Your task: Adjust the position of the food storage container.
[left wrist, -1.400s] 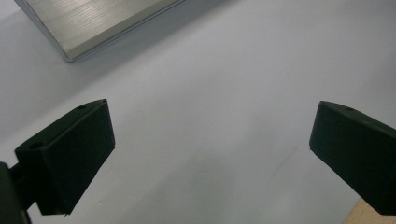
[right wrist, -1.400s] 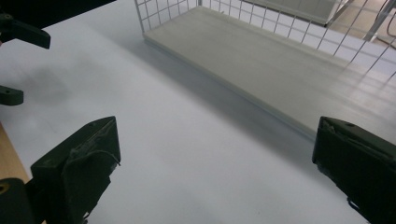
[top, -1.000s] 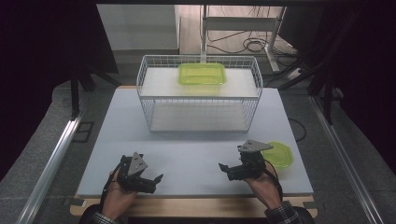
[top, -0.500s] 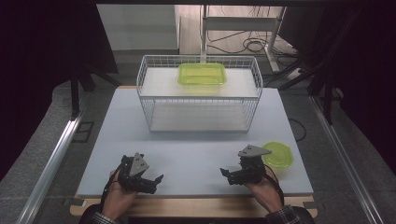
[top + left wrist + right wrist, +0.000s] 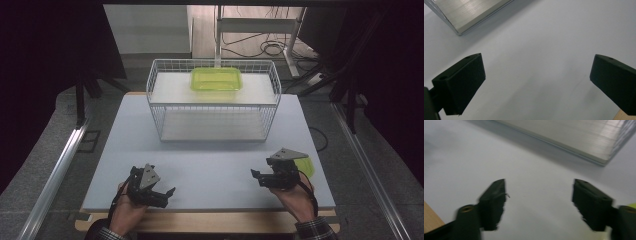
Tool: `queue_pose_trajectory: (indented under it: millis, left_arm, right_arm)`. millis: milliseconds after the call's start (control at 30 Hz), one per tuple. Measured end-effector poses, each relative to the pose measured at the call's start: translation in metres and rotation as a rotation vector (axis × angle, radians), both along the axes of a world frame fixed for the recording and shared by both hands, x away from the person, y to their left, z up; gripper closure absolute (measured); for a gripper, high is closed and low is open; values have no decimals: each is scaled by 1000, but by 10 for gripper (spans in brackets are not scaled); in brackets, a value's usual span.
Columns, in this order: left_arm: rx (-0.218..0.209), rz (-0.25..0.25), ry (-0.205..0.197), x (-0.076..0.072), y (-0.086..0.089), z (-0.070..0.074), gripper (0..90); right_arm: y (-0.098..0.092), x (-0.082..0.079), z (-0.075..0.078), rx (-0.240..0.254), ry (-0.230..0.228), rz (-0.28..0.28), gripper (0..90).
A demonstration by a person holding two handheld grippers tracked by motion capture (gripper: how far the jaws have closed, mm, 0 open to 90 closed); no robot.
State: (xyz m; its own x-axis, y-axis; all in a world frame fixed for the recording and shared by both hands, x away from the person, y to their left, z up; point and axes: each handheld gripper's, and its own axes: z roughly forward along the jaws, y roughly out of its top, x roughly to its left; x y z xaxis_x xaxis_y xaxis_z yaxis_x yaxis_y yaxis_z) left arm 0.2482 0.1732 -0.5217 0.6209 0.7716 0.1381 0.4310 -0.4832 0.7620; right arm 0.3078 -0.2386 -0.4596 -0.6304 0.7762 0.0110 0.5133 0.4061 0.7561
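My left gripper [image 5: 164,194] rests near the table's front left edge, held in a hand, jaws pointing right. In the left gripper view the left gripper [image 5: 536,75] is open over bare table. My right gripper [image 5: 257,177] is at the front right, jaws pointing left, and the blurred right gripper view shows the right gripper [image 5: 539,195] open with nothing between its jaws. A yellow-green container [image 5: 216,79] lies in the white wire basket [image 5: 212,106], towards its far side. A yellow-green lid [image 5: 306,165] lies flat on the table, partly hidden behind the right gripper.
The basket stands at the table's [image 5: 210,160] middle back; its base [image 5: 469,12] shows ahead of the left jaws and the basket's corner [image 5: 574,137] ahead of the right jaws. A wooden strip [image 5: 210,220] edges the table's front. Metal rails run along both sides.
My right gripper has shifted slightly near the lid, covering a bit more of it. The left gripper has hardly moved. Both stay open.
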Motion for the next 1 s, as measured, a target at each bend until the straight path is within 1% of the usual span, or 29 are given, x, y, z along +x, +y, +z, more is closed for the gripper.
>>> queue_pose_trajectory:
  millis: [67, 100, 133, 233, 267, 300, 333, 400, 500, 567, 700, 733, 767, 800, 833, 933, 967, 1000]
  left_arm:
    - [1, -1, 1, 0, 0, 0, 0]
    - [1, -1, 1, 0, 0, 0, 0]
    - [7, -2, 2, 0, 0, 0, 0]
    - [5, -1, 2, 0, -1, 0, 0]
    - [8, 0, 2, 0, -1, 0, 0]
    - [8, 0, 2, 0, -1, 0, 0]
    - [11, 0, 2, 0, -1, -1, 0]
    - [12, 2, 2, 0, -1, -1, 0]
    - [15, 2, 4, 0, -1, -1, 0]
    - [23, 0, 4, 0, -2, -1, 0]
    - [24, 1, 4, 1, -2, -1, 0]
    - [24, 1, 4, 1, -2, -1, 0]
    - [24, 2, 4, 1, -1, -1, 0]
    - [22, 3, 5, 1, -1, -1, 0]
    - [23, 5, 4, 1, -1, -1, 0]
    - [25, 4, 3, 1, -1, -1, 0]
    - [26, 4, 2, 1, -1, -1, 0]
    - [27, 4, 2, 1, -1, -1, 0]
  right_arm:
    - [-9, 3, 3, 5, -2, -10, 488]
    - [-9, 3, 3, 5, -2, -10, 488]
    - [-16, 5, 4, -2, -7, -39, 578]
    - [-28, 7, 7, -12, -15, -71, 699]
    - [-33, 8, 7, -21, -17, -90, 741]
    - [-33, 8, 7, -21, -17, -90, 741]
    - [-45, 10, 9, -28, -25, -119, 830]
    - [-55, 12, 9, -33, -28, -143, 881]
    - [-71, 14, 10, -40, -27, -189, 888]
    - [-81, 15, 11, -46, -35, -218, 888]
    - [-97, 15, 14, -53, -51, -283, 889]
    - [-97, 15, 14, -53, -51, -283, 889]
    - [-106, 15, 14, -56, -57, -312, 888]
    - [-106, 15, 14, -56, -57, -312, 888]
    - [-113, 14, 13, -63, -57, -334, 888]
    - [-118, 13, 12, -68, -56, -351, 888]
    - [-123, 12, 10, -81, -53, -368, 888]
    - [-125, 12, 9, -89, -54, -372, 888]
